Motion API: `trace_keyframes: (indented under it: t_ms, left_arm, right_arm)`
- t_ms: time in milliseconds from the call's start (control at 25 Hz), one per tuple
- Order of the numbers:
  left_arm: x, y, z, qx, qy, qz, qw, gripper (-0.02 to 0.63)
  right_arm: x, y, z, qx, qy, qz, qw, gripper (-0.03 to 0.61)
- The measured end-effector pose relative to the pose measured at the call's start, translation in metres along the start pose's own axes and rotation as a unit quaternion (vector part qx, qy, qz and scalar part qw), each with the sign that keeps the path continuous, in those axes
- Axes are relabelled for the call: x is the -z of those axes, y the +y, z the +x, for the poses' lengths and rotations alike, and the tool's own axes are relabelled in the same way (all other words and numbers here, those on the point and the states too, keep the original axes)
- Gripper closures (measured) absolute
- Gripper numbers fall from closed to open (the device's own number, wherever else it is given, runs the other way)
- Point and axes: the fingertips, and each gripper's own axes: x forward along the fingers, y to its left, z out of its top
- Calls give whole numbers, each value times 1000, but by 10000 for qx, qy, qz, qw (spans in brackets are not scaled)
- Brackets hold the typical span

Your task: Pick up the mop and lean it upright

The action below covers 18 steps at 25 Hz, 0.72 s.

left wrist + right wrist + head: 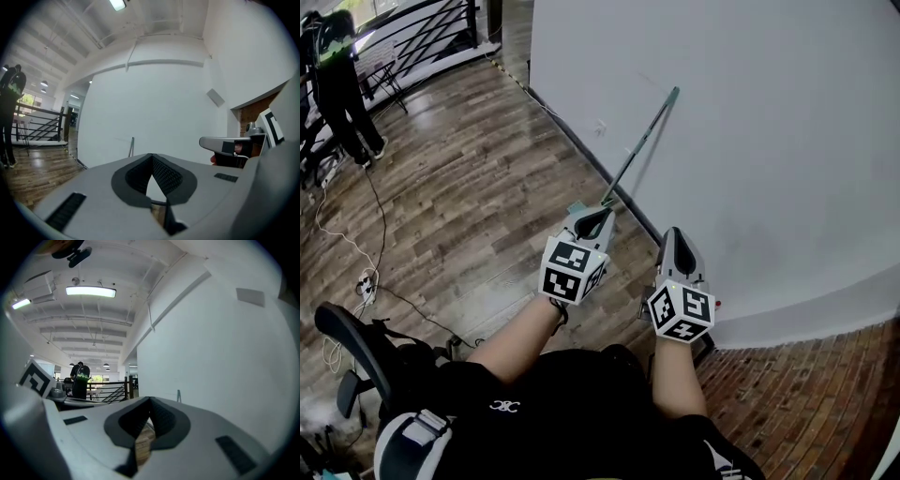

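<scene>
The mop (639, 143) leans upright against the white wall (769, 141), its green-tipped handle slanting up to the right and its foot on the wood floor just past my left gripper. My left gripper (594, 216) hovers in front of the mop's foot, jaws shut with nothing between them. In the left gripper view the handle (131, 146) stands as a thin pole against the wall, apart from the gripper (152, 157). My right gripper (674, 234) is to the right, near the wall's base, shut and empty. The right gripper view shows the handle (178, 395) beyond the gripper (150, 401).
A person (336, 80) stands at the far left by a black railing (422, 37). Cables (356, 272) trail over the wood floor. An office chair (352, 352) sits at the lower left. Brick flooring (797, 403) lies at the lower right.
</scene>
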Motion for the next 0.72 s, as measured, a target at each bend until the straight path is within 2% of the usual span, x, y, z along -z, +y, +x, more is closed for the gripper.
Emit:
trace_keyframes:
  t_ms: [360,520,720]
  left_arm:
    - [3,25,20,79,133,-105,9998,615]
    - [9,46,50,-57,274,-127,9995,615]
    - [-6,65,108,-275,323,-23,9991,615]
  right_arm:
    - [8,-6,33,124,136,67,9998,565]
    - [16,-19,71,33,118,145,9998,565]
    - [9,-54,136,-146,63,117,9998,565]
